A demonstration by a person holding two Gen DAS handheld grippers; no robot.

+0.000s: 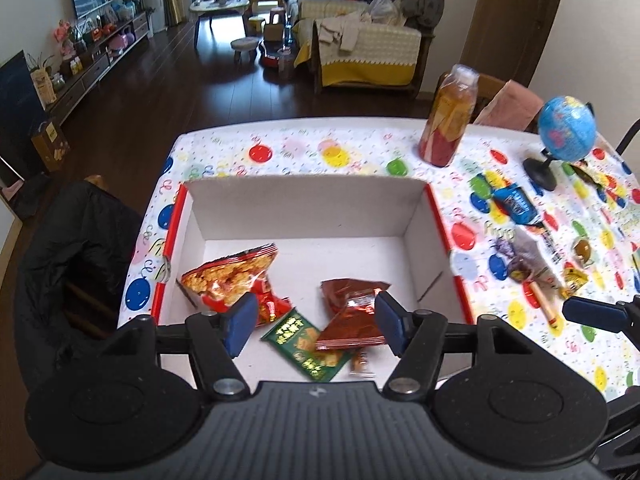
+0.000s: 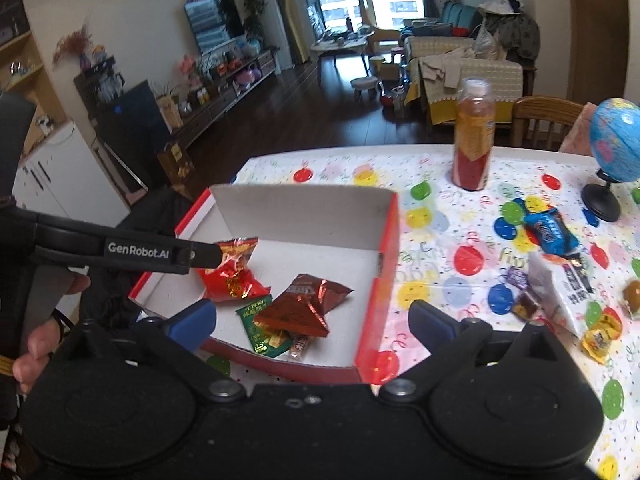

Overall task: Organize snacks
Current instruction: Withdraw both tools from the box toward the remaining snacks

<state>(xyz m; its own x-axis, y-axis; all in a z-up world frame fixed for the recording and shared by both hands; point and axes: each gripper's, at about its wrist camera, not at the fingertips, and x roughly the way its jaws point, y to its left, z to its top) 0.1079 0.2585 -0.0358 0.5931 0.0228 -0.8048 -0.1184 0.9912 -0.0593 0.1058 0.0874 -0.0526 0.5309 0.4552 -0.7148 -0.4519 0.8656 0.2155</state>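
A white cardboard box (image 1: 304, 208) with red outer walls sits on the table's left half. In it lie a red snack bag (image 1: 236, 280), a brown-red packet (image 1: 352, 312), a green packet (image 1: 308, 344) and a small wrapped snack (image 1: 360, 364). My left gripper (image 1: 316, 320) hangs open above them with nothing between its pads. My right gripper (image 2: 312, 316) stands wide open and bare over the box's (image 2: 300, 212) near right corner. Loose snacks lie on the cloth to the right: a blue packet (image 2: 552, 232), a white packet (image 2: 560, 292) and yellow candies (image 2: 600, 336).
A tall bottle (image 2: 474, 136) of orange-red drink stands behind the box. A small blue globe (image 2: 616, 140) on a black stand is at the far right. A chair draped with a black jacket (image 1: 72, 240) is left of the table, and a wooden chair (image 2: 544, 120) behind it.
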